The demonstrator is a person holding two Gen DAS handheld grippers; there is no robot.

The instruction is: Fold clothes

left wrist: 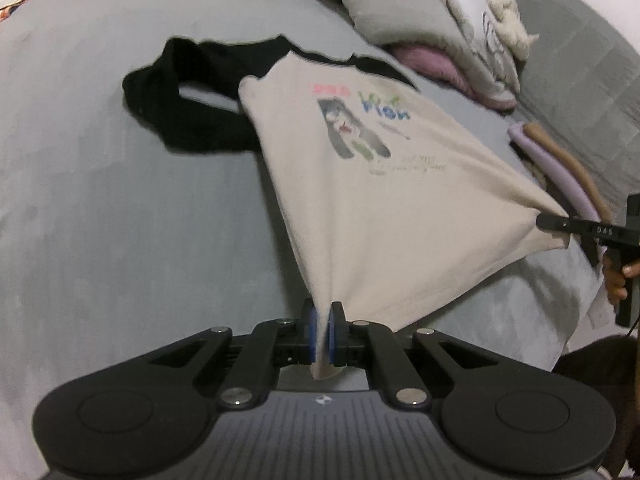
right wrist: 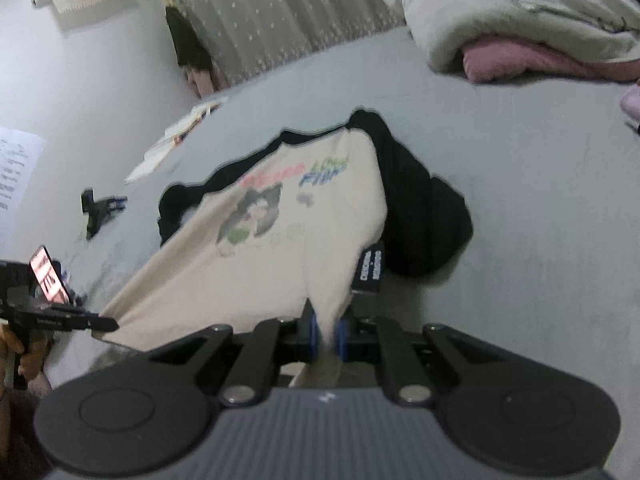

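Observation:
A cream T-shirt [left wrist: 384, 184] with black sleeves and a cartoon print lies partly lifted over the grey bed sheet [left wrist: 120, 200]. My left gripper [left wrist: 322, 334] is shut on one bottom corner of the shirt. My right gripper [right wrist: 327, 334] is shut on the other bottom corner of the shirt [right wrist: 280, 248]. The hem is stretched between them and raised off the bed. The black sleeves [left wrist: 192, 120] and collar rest on the sheet. The right gripper shows at the right edge of the left wrist view [left wrist: 552, 222], and the left gripper at the left edge of the right wrist view [right wrist: 108, 324].
A folded grey quilt over a pink blanket [left wrist: 432, 28] lies at the far right of the bed. Purple and tan folded items [left wrist: 560, 160] lie beside the shirt. A spare black gripper [right wrist: 98, 210], papers [right wrist: 176, 136] and a curtain [right wrist: 272, 12] are to the left.

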